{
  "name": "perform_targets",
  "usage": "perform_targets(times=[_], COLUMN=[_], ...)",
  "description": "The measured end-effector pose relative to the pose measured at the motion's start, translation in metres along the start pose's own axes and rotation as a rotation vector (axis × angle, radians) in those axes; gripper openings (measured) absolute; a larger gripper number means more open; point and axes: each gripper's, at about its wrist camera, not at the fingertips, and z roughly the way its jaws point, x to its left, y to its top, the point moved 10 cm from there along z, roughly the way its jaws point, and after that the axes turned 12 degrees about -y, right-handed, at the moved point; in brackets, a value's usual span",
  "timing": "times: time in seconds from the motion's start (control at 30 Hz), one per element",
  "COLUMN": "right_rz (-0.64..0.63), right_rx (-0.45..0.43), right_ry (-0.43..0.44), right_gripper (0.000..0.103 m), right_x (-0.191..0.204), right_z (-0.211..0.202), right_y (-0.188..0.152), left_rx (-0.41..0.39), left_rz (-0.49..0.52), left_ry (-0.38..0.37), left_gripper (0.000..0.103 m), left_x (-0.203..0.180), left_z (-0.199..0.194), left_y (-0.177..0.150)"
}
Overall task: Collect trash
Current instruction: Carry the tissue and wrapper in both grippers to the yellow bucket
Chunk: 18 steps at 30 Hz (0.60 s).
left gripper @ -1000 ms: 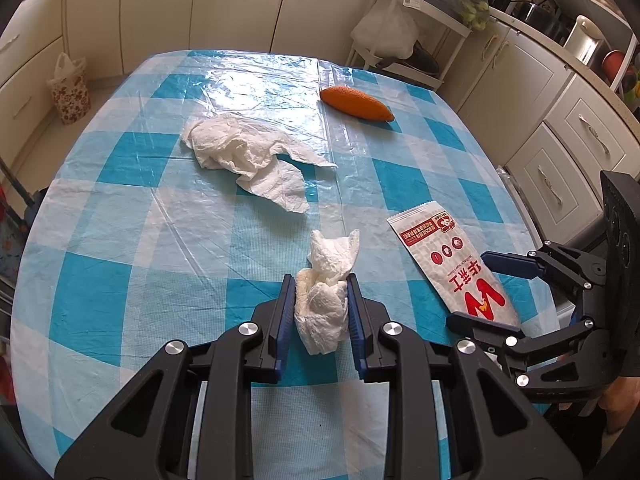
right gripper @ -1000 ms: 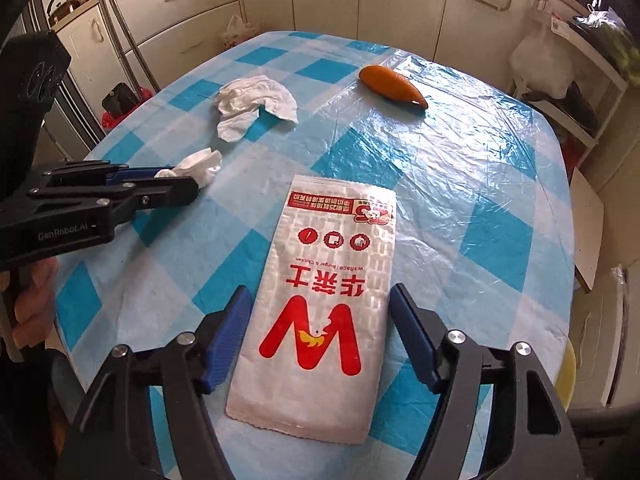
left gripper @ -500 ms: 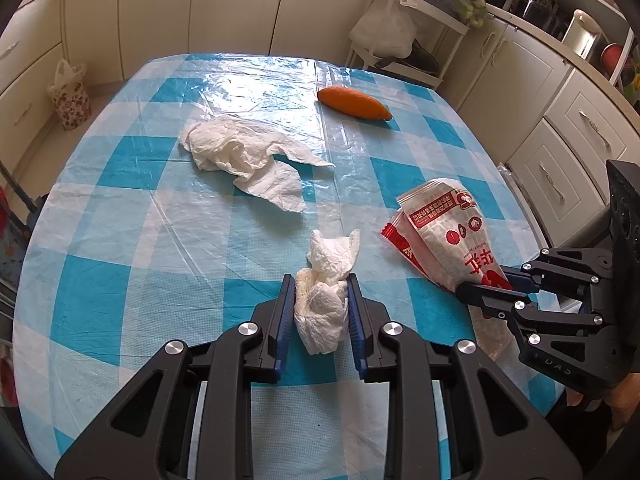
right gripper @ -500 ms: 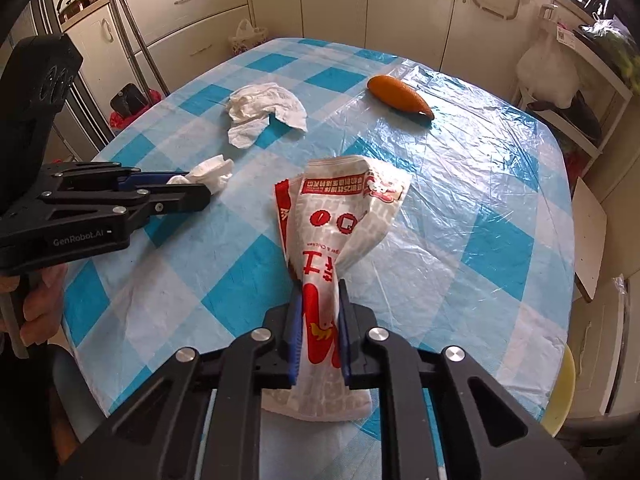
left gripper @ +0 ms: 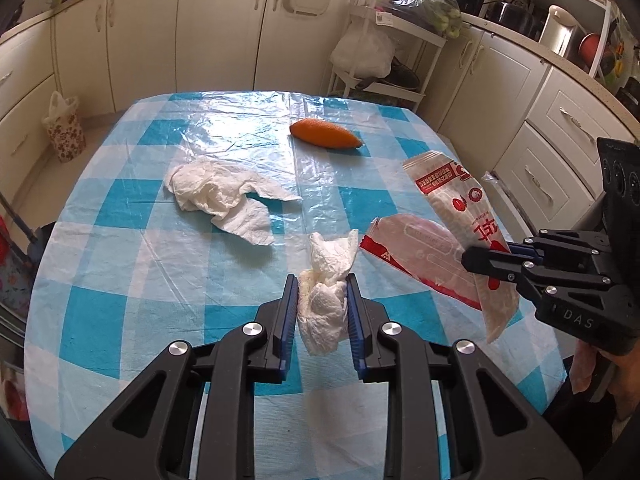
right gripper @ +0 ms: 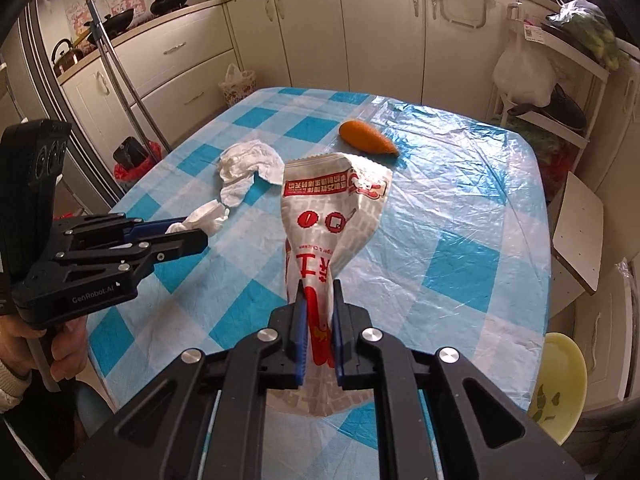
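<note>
My left gripper [left gripper: 322, 286] is shut on a crumpled white tissue [left gripper: 326, 280], held just above the blue checked table [left gripper: 120, 280]; the gripper also shows in the right wrist view [right gripper: 196, 232]. My right gripper [right gripper: 319, 292] is shut on a red-and-white food wrapper [right gripper: 332, 216], lifted off the table and standing up from the jaws; it also shows in the left wrist view [left gripper: 452, 216]. A larger crumpled paper towel [left gripper: 224, 198] lies on the table beyond the left gripper. An orange carrot-like object [left gripper: 326, 134] lies at the far side.
Cream kitchen cabinets [left gripper: 224, 32] surround the table. A yellow-green bin [right gripper: 560, 384] stands on the floor right of the table. A floral bag [left gripper: 66, 128] sits on the floor at far left. A white rack with bags [left gripper: 384, 52] stands behind the table.
My right gripper shut on the wrapper and lifted it off the table. My left gripper kept its hold on the tissue and rose slightly.
</note>
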Motion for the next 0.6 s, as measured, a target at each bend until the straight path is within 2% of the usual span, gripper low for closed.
perform_targets(times=[0.17,0.33,0.6], right_rz=[0.07,0.194,0.377], right_rx=[-0.057,-0.1,-0.099], right_ry=[-0.028,-0.078,-0.197], right_gripper=[0.011,0.011,0.011], right_x=[-0.029,-0.082,-0.173], right_z=[-0.016,-0.03,-0.035], right_y=[0.009,0.011,-0.008], left_rx=[-0.027,-0.039,-0.054], left_rz=[-0.001,0.008,0.086], left_ry=[-0.055,-0.099,-0.185], left_gripper=[0.022,0.022,0.022], left_x=[-0.016,-0.041,-0.117], left_z=[-0.005,-0.004,0.014], left_y=[0.012,0.024,0.048])
